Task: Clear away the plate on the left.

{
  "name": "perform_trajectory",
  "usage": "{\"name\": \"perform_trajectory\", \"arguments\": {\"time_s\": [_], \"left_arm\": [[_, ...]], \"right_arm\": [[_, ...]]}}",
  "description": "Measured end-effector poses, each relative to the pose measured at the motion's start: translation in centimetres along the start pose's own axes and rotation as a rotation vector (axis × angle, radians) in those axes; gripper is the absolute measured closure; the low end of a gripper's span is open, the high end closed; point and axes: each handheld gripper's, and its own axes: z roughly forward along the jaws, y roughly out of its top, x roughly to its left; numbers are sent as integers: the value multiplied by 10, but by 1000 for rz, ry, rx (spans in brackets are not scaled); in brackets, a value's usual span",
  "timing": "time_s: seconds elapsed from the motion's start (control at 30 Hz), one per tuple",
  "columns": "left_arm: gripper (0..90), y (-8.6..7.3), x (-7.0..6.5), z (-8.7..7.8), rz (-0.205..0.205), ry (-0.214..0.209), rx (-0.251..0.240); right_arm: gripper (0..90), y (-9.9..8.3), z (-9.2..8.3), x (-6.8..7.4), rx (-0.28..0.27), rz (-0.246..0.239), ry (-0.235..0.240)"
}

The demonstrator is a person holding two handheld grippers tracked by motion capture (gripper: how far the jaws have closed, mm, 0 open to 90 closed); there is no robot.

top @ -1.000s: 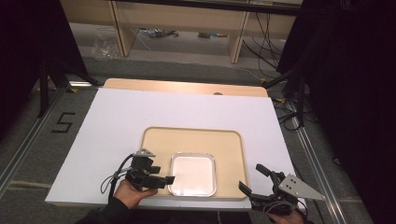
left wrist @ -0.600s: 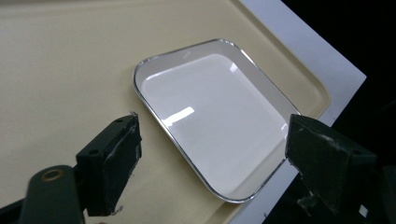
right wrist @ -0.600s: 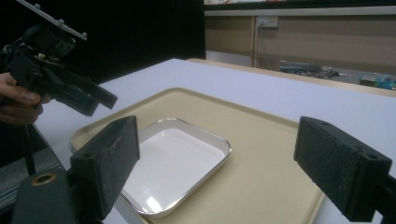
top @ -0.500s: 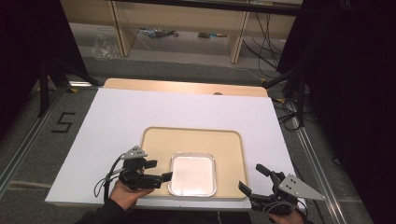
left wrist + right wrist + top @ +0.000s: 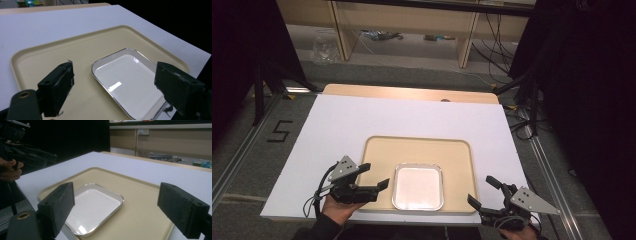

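Left gripper (image 5: pixel 373 176) has just spread its jaws and backed off the metal dish (image 5: pixel 418 186), now resting free on the beige tray (image 5: pixel 422 147); right gripper (image 5: pixel 485 192) gapes empty beside the tray.

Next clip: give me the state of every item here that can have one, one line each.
Shallow white square dish with a metal rim: empty, lying flat on the tray's near part.
Beige rectangular plastic tray: flat on the white table, carrying the dish alone.
Left gripper: open, jaws just widened, nothing between them, beside the dish.
Right gripper: open, empty, near the tray's corner.
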Motion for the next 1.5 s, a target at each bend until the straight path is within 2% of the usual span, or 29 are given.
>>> {"name": "perform_trajectory", "arguments": {"time_s": [0.03, 0.1, 0.13, 0.23, 0.3, 0.33, 0.37, 0.4, 0.47, 0.53, 0.57, 0.6, 0.63, 0.67, 0.7, 0.73, 0.83, 0.87, 0.9, 0.93, 0.97, 1.07, 1.13, 1.17, 1.23, 1.33, 1.4, 1.47, 1.5], "left_arm": [[158, 0, 1, -2, 16, -6, -13], [157, 0, -1, -5, 12, 1, -34], [158, 0, -1, -6, 35, -3, -41], [159, 0, -3, -9, 56, 8, -44], [159, -1, -4, -11, 46, 15, -58], [159, -1, -4, -13, 63, 7, -60], [159, -1, -4, -14, 70, 7, -62], [159, -2, -4, -15, 62, 12, -60], [160, -3, -4, -17, 71, 12, -61], [161, -4, -4, -20, 71, 13, -63], [161, -5, -5, -21, 70, 14, -67], [161, -6, -5, -23, 63, 14, -67], [161, -6, -6, -24, 68, 11, -66], [162, -7, -7, -25, 54, 19, -68], [163, -8, -8, -26, 55, 16, -65], [163, -8, -7, -28, 74, 11, -66], [163, -9, -8, -31, 73, 2, -75], [164, -10, -10, -33, 48, 21, -68], [164, -11, -10, -34, 51, 15, -72], [164, -11, -10, -36, 66, 20, -67], [165, -11, -10, -36, 68, 21, -70], [165, -13, -12, -38, 81, 22, -69], [165, -15, -13, -41, 78, 34, -50], [165, -15, -13, -42, 99, 29, -42], [165, -17, -16, -43, 72, 35, -50], [165, -18, -15, -49, 93, 54, -37], [165, -19, -14, -52, 102, 50, -40], [165, -21, -15, -54, 73, 58, -60], [165, -20, -13, -55, 89, 58, -62]], "right_arm": [[151, 0, 0, 0, 0, 0, 0], [151, 0, 0, 0, 0, 0, 0], [151, 0, 0, 0, 0, 0, 0], [151, 0, 0, 0, 0, 0, 0], [151, 0, 0, 0, 1, 0, -1], [151, 0, 0, 0, 1, 2, -1], [151, 0, 1, 2, 5, 30, 13], [151, 0, 1, 1, 2, 8, 11], [152, 0, 0, 0, -1, 3, 0], [151, 0, 0, 1, 1, 9, 1], [151, -1, 1, 2, 5, 28, 13], [151, 0, 1, 1, 0, 6, 9], [151, 0, 1, 1, 3, 20, 14], [151, 0, 1, 1, 3, 19, 13], [151, 0, 1, 1, 3, 19, 14], [151, 0, 1, 2, 3, 20, 13], [152, -1, 1, 2, -3, 26, 10], [151, 0, 1, 1, -8, 1, -6], [151, -1, 0, 3, 3, 36, 5], [151, 0, 1, 1, -9, 2, -5], [151, 0, 1, 1, -6, -3, -10], [151, 0, 0, 1, -6, 6, -12], [152, 0, 0, 1, -4, 5, -11], [151, 0, 0, 1, -4, 4, -11], [151, 0, 0, 1, -4, 4, -12], [152, 0, 0, 1, -6, 3, -13], [151, 0, 0, 1, -3, 2, -12], [151, 0, 1, 1, -9, 2, -14], [151, 0, 1, 1, -9, 2, -13]]}}
